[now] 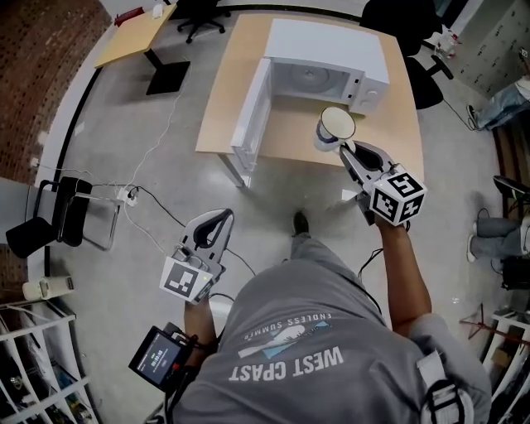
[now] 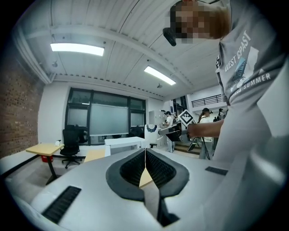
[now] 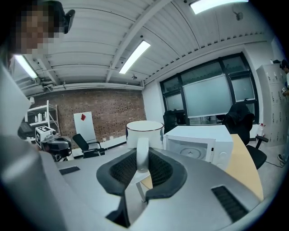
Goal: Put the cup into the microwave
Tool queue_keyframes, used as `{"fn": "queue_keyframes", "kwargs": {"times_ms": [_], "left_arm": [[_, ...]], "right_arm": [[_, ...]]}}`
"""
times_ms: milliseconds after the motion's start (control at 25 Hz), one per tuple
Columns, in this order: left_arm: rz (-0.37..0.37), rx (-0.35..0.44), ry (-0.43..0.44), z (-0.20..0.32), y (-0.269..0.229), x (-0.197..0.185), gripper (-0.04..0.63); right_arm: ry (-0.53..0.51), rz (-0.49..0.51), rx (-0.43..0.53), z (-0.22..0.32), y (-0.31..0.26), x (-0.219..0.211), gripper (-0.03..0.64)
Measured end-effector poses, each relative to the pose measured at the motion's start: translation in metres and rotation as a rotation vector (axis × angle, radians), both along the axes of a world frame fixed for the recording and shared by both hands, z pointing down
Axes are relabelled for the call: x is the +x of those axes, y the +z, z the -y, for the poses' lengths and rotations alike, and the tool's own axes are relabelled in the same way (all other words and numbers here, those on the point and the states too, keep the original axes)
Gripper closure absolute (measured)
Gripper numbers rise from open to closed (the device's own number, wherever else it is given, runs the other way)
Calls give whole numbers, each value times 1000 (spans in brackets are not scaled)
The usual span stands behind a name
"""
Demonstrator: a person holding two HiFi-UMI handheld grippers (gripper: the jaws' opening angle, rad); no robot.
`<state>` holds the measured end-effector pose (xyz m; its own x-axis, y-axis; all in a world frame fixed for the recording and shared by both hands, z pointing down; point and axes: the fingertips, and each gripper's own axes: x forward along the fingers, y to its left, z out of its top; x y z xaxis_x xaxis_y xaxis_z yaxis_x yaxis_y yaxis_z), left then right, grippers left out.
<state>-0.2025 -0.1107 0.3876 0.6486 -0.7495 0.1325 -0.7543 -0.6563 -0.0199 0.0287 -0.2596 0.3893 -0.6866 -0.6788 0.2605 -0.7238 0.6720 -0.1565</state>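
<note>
The cup (image 1: 335, 128) is a round white mug, smooth and glossy, with a thin dark line at the rim and a loop handle. The right gripper (image 1: 349, 150) pinches that handle between ribbed black pads, holding the mug up just in front of the boxy white microwave (image 1: 331, 62), whose door hangs open, on the wooden table (image 1: 240, 66). The left gripper (image 1: 220, 219) has its fingers pressed together with nothing in them.

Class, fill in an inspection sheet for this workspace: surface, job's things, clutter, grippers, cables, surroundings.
Surface: wooden table, bare around the microwave.
Job's things: white microwave on the table, door open; cup in the air before it.
Clutter: nothing seen.
Grippers: right gripper shut on the cup's handle; left gripper shut, empty, held low.
Cables: white cable and power strip on the floor.
Surroundings: office chair, brick wall, second desk.
</note>
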Motion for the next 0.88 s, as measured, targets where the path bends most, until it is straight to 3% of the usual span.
{"fn": "queue_keyframes", "kwargs": {"times_ms": [400, 880], "left_arm": [[32, -116, -142, 68, 26, -36, 574], [43, -230, -277, 156, 45, -51, 574]], "right_arm": [[33, 0, -166, 154, 91, -26, 548], [154, -131, -316, 347, 230, -14, 548]]}}
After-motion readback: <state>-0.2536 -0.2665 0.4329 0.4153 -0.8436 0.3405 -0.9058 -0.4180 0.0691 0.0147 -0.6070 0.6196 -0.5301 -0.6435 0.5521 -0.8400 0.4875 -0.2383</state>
